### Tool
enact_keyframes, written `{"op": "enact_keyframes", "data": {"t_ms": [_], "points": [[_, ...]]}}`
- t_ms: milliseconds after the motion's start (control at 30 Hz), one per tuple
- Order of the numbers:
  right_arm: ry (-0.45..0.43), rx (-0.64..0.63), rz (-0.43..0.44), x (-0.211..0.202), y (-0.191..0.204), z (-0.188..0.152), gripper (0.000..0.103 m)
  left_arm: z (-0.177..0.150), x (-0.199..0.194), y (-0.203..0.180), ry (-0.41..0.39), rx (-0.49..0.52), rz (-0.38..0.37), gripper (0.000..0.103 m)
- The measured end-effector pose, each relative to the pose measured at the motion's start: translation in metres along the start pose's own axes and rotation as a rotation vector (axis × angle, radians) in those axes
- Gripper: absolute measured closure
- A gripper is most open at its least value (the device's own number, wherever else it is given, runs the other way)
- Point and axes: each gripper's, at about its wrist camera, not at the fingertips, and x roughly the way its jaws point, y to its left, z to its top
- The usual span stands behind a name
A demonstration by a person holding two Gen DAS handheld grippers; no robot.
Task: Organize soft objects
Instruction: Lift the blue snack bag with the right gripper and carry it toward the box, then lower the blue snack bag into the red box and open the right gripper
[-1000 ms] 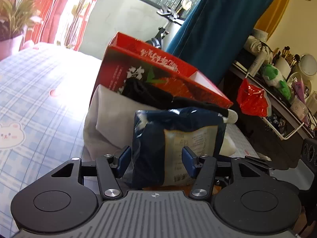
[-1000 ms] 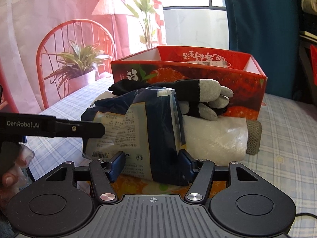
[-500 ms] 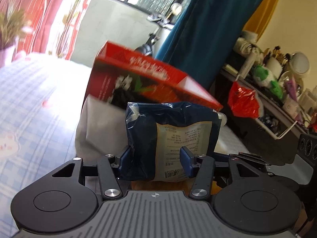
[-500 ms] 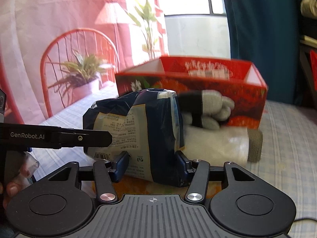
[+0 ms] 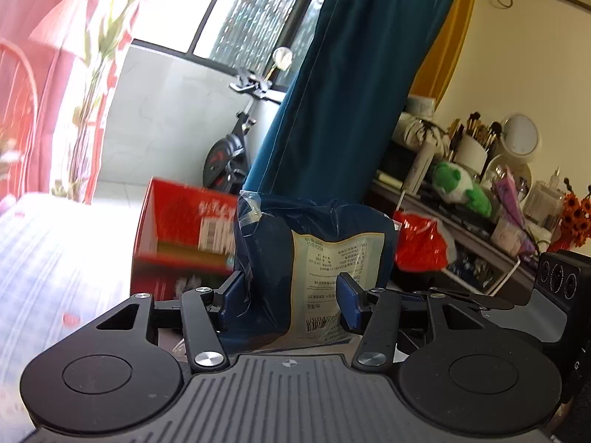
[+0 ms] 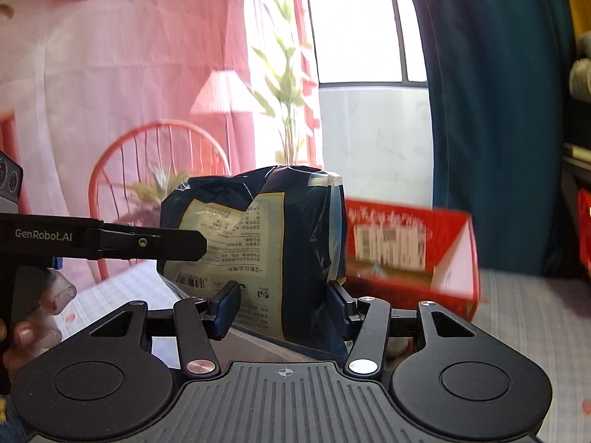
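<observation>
My left hand-held gripper (image 5: 291,297) is black, with blue pads (image 5: 349,304), silver screws and a ribbed grey base; its side reads "GenRobot.AI".

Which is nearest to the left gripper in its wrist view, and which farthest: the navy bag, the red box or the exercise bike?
1. Navy bag: clamped in the left gripper.
2. Red box: just behind, left.
3. Exercise bike: far back by the window.
</observation>
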Motion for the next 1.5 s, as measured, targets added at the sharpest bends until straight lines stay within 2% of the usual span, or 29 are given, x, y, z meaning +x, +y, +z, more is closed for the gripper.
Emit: {"op": "enact_keyframes", "data": {"t_ms": [200, 433, 567, 700, 900, 1133, 1300, 1500], "points": [[-0.042, 0.011, 0.023, 0.014, -0.018, 0.043, 0.055, 0.043, 0.017, 0.005, -0.015, -0.01, -0.004, 0.047], [-0.048, -0.031, 0.018, 0.039, -0.039, 0.086, 0.055, 0.086, 0.04, -0.001, -0.047, 0.04, 0.002, 0.048], [-0.056, -0.021, 0.015, 0.047, -0.051, 0.102, 0.055, 0.102, 0.052, -0.01, -0.058, 0.084, 0.019, 0.047], [-0.031, 0.002, 0.013, 0.063, -0.069, 0.111, 0.055, 0.108, 0.075, -0.005, -0.025, 0.061, 0.027, 0.047], [0.079, 0.075, 0.002, 0.102, -0.093, 0.098, 0.055, 0.093, 0.12, 0.016, 0.106, -0.011, 0.07, 0.047], [0.226, 0.218, 0.01, 0.143, -0.111, 0.059, 0.055, 0.066, 0.163, 0.043, 0.274, -0.095, 0.136, 0.047], [0.305, 0.306, 0.032, 0.169, -0.112, 0.038, 0.055, 0.058, 0.176, 0.053, 0.33, -0.07, 0.189, 0.046], [0.353, 0.393, 0.052, 0.193, -0.11, 0.028, 0.055, 0.055, 0.181, 0.066, 0.344, -0.059, 0.226, 0.045]]}}
